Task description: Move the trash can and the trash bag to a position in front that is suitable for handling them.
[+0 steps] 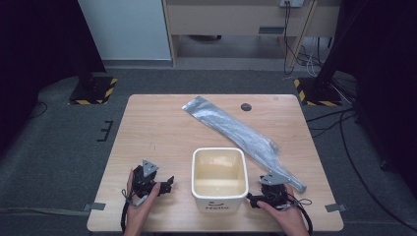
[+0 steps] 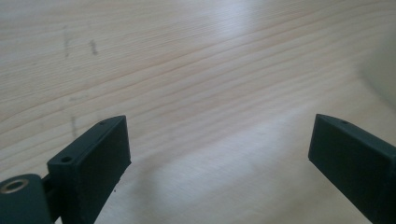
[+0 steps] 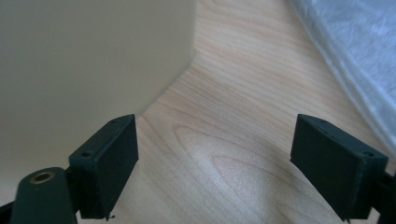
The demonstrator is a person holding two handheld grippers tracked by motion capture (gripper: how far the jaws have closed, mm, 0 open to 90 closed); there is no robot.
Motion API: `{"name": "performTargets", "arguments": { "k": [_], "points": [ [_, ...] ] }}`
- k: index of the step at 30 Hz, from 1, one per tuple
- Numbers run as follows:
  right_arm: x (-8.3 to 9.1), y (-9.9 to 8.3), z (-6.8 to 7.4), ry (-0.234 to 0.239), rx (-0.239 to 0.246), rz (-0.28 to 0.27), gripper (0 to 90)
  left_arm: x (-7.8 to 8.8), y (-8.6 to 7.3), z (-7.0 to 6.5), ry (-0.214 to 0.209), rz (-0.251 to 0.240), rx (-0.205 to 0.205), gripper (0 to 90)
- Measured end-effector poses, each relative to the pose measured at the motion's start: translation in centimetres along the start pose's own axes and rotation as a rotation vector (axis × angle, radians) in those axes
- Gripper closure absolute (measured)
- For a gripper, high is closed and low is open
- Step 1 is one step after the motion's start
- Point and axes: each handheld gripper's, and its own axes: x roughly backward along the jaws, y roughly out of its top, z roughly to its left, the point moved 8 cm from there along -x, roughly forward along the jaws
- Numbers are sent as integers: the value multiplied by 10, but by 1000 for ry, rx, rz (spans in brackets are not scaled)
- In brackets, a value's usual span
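Jaws wide apart, empty, both grippers; bin (image 3: pixel 84 60) cropped, blurred close-up; bag (image 3: pixel 355 51) cut off.

A light wooden table (image 1: pixel 157 128) carries a cream square tub (image 1: pixel 219 179) near its front edge, with a long silvery plastic bag (image 1: pixel 236 130) lying diagonally behind it.

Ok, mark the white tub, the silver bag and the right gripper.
white tub (image 1: pixel 219 201): high view, on its front wall.
silver bag (image 1: pixel 231 127): high view, mid-length of the bag.
right gripper (image 3: pixel 215 154): right gripper view, midway between its open jaws.
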Motion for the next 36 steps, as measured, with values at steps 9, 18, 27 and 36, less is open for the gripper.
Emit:
{"name": "performTargets", "arguments": {
  "k": [9, 18, 27, 36],
  "points": [
    [29, 2, 24, 66, 90, -61, 189, 44, -6, -62, -118, -114, -127, 54],
    [44, 1, 64, 185, 201, -96, 184, 49, -5, -116, -246, -125, -277, 46],
    [34, 16, 72, 199, 200, -160, 332, 45, 0, -135, -293, -133, -287, 228],
    [27, 34, 68, 182, 207, -190, 452, 39, 10, -118, -250, -163, -275, 285]
  ]
}}
